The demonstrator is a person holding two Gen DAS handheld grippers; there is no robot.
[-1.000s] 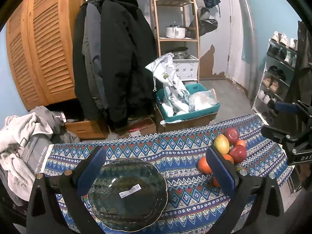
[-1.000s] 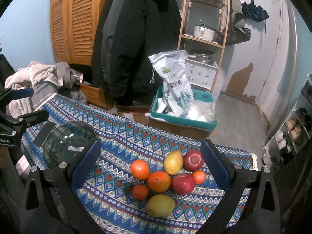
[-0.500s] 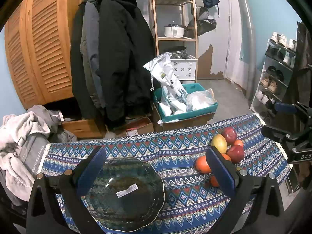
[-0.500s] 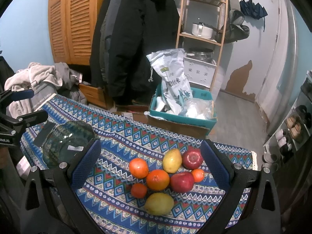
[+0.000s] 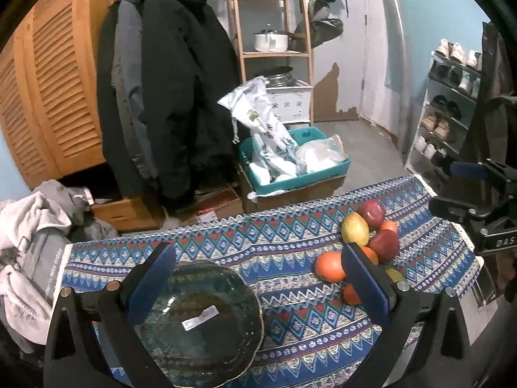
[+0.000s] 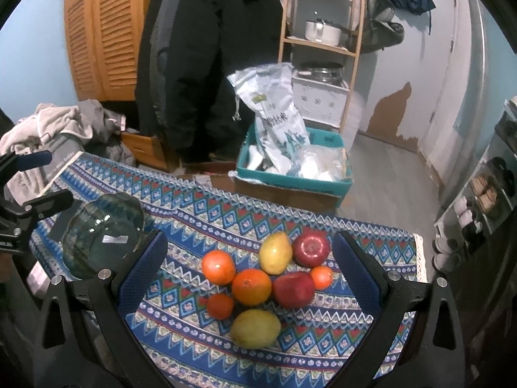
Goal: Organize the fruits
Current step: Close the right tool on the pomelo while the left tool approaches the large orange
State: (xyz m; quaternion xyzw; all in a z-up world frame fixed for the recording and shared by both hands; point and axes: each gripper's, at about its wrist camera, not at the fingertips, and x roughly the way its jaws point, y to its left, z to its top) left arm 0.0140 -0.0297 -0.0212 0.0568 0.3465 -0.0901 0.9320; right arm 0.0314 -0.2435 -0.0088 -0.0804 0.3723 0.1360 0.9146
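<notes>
Right wrist view: the right gripper (image 6: 248, 271) hangs over the fruit pile (image 6: 265, 281) on the patterned worktop cloth (image 6: 362, 236), its fingers wide apart and holding nothing. The left gripper (image 5: 258, 278) is also spread wide, empty, above the dark glass bowl (image 5: 194, 323), which stands well apart from the fruits.
</notes>
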